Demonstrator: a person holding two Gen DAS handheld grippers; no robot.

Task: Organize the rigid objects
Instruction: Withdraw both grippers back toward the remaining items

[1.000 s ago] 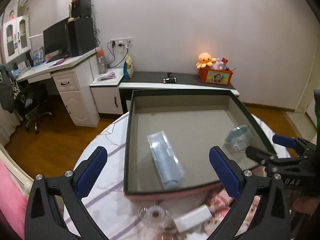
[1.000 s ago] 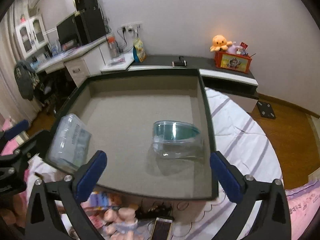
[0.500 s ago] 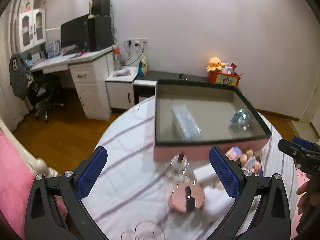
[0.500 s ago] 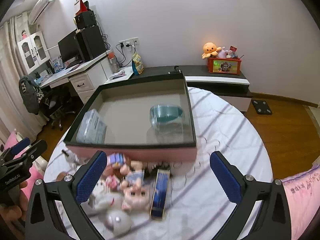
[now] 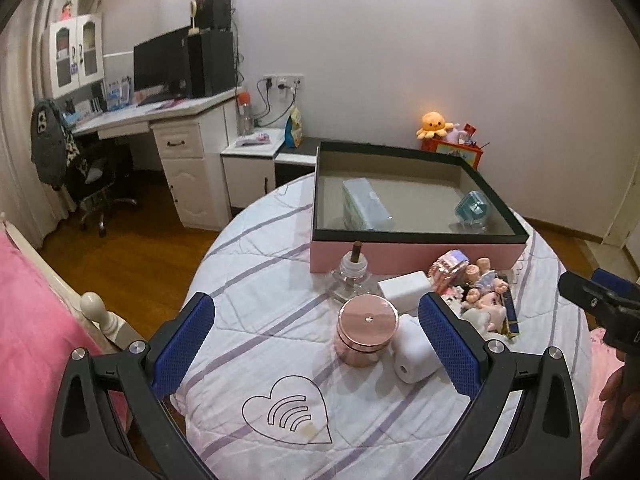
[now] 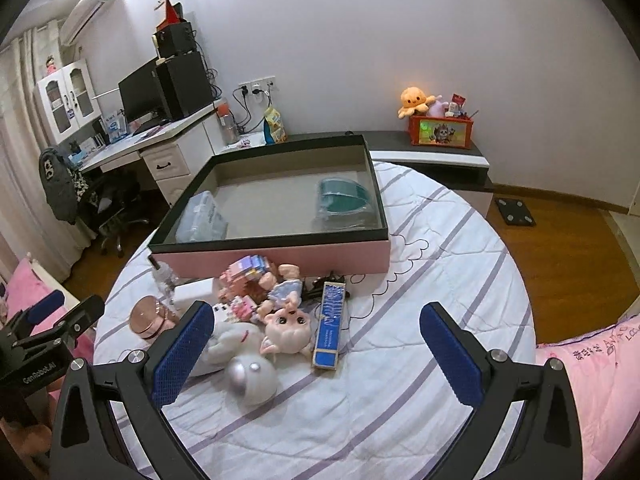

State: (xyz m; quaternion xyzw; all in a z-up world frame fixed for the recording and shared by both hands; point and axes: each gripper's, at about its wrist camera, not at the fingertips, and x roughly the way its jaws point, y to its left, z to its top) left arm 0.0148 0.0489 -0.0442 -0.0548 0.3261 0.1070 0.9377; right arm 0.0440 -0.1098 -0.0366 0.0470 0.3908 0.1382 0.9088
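Both my left gripper point(image 5: 318, 334) and right gripper point(image 6: 316, 340) have jaws spread wide, holding nothing. The rose-gold tin point(image 5: 367, 330) stands near the desk's middle, before the pink box point(image 5: 416, 255): stiff, slick metal, probably light; I'd pinch its sides.

"GenRobot.AI" printed on left gripper point(image 6: 60, 316) body; other text illegible.

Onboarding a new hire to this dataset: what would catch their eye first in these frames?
The big pink box with a black rim, at the far side of the round table, holding two clear plastic containers. Next, the clutter in front of it: a rose-gold tin, a doll and a blue carton. Both grippers, left and right, hover open and empty.
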